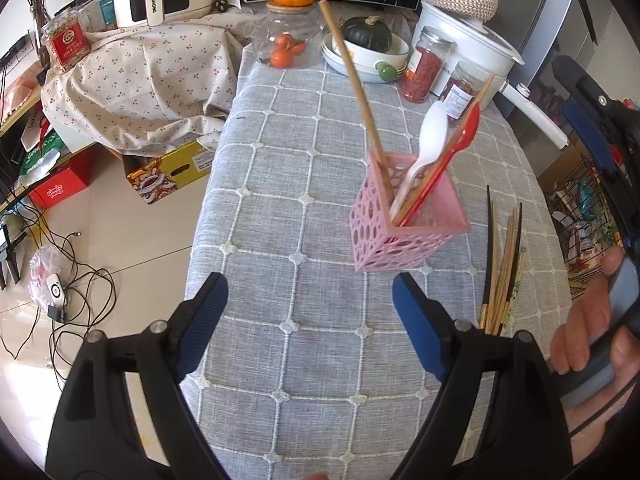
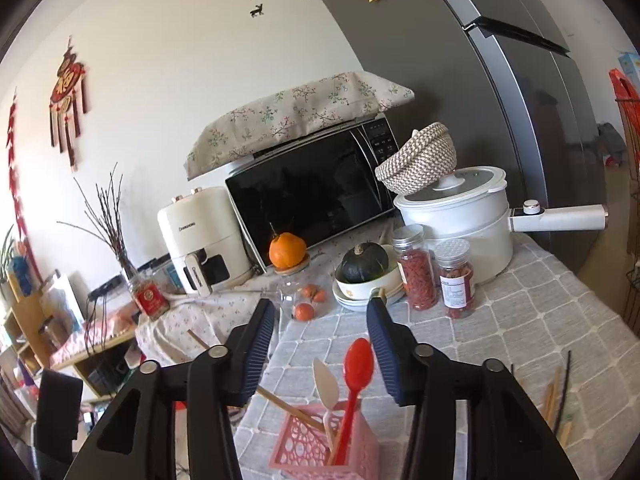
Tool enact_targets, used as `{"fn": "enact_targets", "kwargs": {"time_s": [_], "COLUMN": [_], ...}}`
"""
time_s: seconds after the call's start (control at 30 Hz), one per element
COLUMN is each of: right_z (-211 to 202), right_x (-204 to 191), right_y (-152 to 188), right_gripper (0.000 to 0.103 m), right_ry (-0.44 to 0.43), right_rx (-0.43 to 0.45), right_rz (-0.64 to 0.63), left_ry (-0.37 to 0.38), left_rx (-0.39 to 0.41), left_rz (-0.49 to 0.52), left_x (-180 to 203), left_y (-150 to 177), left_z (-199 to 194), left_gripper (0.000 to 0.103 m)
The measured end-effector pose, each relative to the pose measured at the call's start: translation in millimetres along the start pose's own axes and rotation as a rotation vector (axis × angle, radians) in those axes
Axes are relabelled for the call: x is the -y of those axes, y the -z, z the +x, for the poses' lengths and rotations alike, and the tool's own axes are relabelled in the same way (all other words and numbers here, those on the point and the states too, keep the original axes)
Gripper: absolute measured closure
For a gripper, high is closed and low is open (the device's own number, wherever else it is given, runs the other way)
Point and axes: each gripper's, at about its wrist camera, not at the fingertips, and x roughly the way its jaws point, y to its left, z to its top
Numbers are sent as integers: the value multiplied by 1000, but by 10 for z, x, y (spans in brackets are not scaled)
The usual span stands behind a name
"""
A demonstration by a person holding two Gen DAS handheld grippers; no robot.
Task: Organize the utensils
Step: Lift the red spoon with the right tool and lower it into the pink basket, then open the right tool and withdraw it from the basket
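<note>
A pink perforated holder (image 1: 376, 240) (image 2: 304, 444) stands on the grey checked tablecloth (image 1: 296, 184). In it lean a red spoon (image 1: 464, 132) (image 2: 358, 364), a white spoon (image 1: 432, 128) (image 2: 326, 380) and a long wooden stick (image 1: 356, 80). A bundle of loose chopsticks (image 1: 504, 264) (image 2: 560, 400) lies on the cloth to the holder's right. My left gripper (image 1: 308, 280) hangs open and empty in front of the holder. My right gripper (image 2: 320, 304) is open just above the holder; the red spoon's bowl rises between its fingers, untouched.
Behind the holder stand stacked bowls with a dark squash (image 1: 368, 34), two spice jars (image 1: 426, 66), a white pot (image 1: 472, 44), a glass jar of oranges (image 1: 288, 40) and a microwave (image 2: 312, 188). The table's left edge (image 1: 208, 200) drops to a floor with cables and boxes.
</note>
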Motion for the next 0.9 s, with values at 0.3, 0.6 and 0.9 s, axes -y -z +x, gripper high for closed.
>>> {"fn": "enact_targets", "kwargs": {"time_s": [0.3,0.6,0.9], "right_z": [-262,-422,-406], "right_x": [295,617,1165], "right_y": [-230,-272,-81], "right_gripper": [38,24,19], "right_ry": [105,216,306], "right_rx": [-112,-246,-373], "right_rz": [-53,-100,-48], "left_ry": [22,30,20], "left_rx": [18,27,30], "left_rz": [20,55,102], "left_x": [233,463,636], "left_y": [59,99,152], "left_z": [-43,-22,28], "left_gripper": [19,19,19]}}
